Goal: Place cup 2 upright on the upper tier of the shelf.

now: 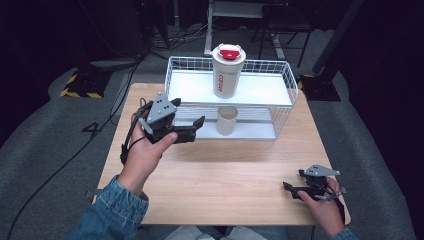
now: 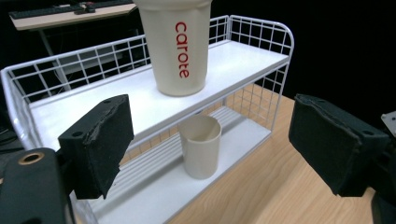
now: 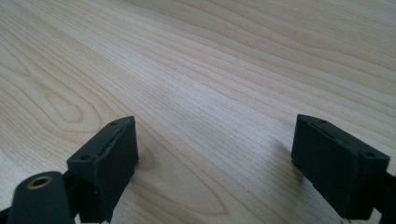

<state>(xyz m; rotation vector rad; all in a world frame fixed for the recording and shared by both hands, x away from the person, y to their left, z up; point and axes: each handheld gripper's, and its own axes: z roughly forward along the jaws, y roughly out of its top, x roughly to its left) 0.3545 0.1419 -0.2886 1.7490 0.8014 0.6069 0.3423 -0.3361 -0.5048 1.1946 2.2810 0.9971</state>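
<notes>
A white wire rack [image 1: 280, 75] with two shelves stands at the back of the wooden table [image 1: 225, 170]. On its upper shelf is a tall cream tumbler [image 1: 228, 72] with a red lid and red "carote" lettering. A small cream cup [image 1: 227, 121] sits upright on the lower shelf. My left gripper [image 1: 189, 114] hovers just left of the rack's front, open and empty, with its jaws toward the cup. In the left gripper view the cup [image 2: 201, 144] lies between and beyond the jaws, under the tumbler [image 2: 175, 46]. My right gripper [image 1: 294, 179] rests open on the table at the near right.
The rack [image 2: 252, 32] has raised wire sides around the upper shelf. Bare wood [image 3: 210, 70] lies ahead of the right gripper [image 3: 215, 140]. Grey carpet, cables and dark stands surround the table.
</notes>
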